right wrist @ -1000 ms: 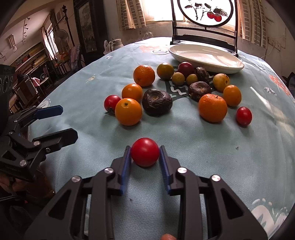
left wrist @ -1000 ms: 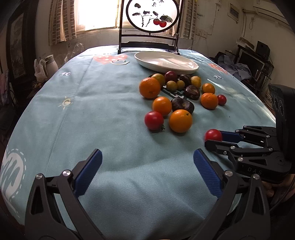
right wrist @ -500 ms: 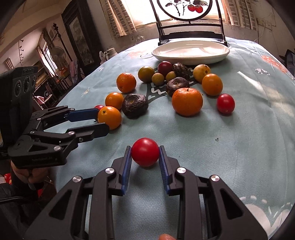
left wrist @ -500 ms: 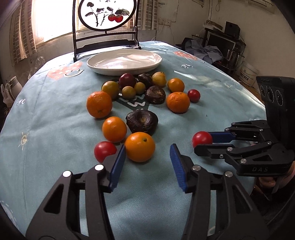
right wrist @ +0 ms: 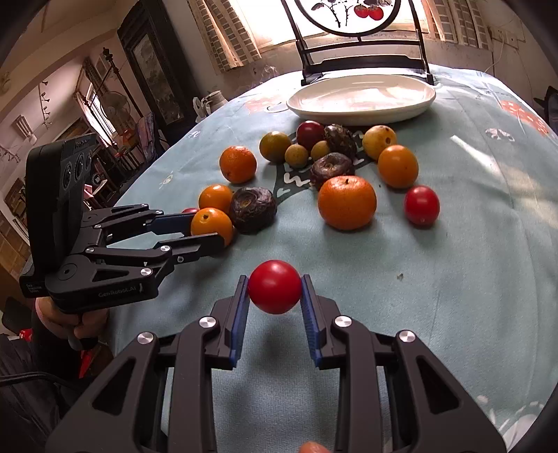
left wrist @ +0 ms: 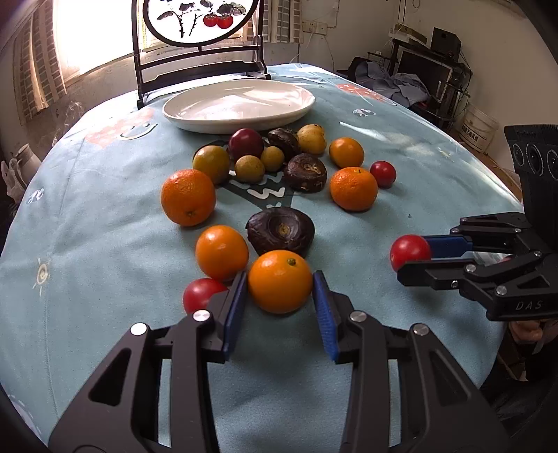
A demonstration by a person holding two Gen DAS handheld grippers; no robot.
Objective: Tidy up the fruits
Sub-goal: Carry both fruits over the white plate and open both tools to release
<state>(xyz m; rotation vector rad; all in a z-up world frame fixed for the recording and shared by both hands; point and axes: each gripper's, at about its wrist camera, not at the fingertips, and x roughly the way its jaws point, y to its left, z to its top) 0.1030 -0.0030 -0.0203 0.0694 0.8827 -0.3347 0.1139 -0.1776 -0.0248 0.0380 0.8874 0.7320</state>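
Small smooth red tomato [right wrist: 274,292] pinched between the blue pads of the right gripper [right wrist: 274,294], held clear of the cloth with its shadow below; the same tomato shows in the left wrist view [left wrist: 409,252] at the tip of that gripper [left wrist: 415,256], off to the right of the fruit pile.

Round glossy orange [left wrist: 280,281] sits on the pale blue tablecloth [left wrist: 87,216], nearest fruit of the pile. Left gripper [left wrist: 280,287] brackets it, blue pads close against both sides. Cannot tell whether the pads press it or merely flank it. Right wrist view shows this orange [right wrist: 211,224] between the same black fingers [right wrist: 188,244].

Just left of the left gripper's left finger: a second red tomato [left wrist: 202,294], partly hidden. Behind the orange, touching or nearly so: a wrinkled dark brown fruit [left wrist: 280,230] and another orange [left wrist: 221,251].

Further back: a large mandarin [left wrist: 187,197], a second mandarin [left wrist: 353,188] with a small red tomato [left wrist: 382,173] just beside it, then a cluster of yellow-green fruits, a dark red plum and two more dark wrinkled fruits.

White oval ceramic plate [left wrist: 195,115] beyond the cluster, nothing in it. Dark wooden stand with a round painted panel [left wrist: 200,21] behind the plate.
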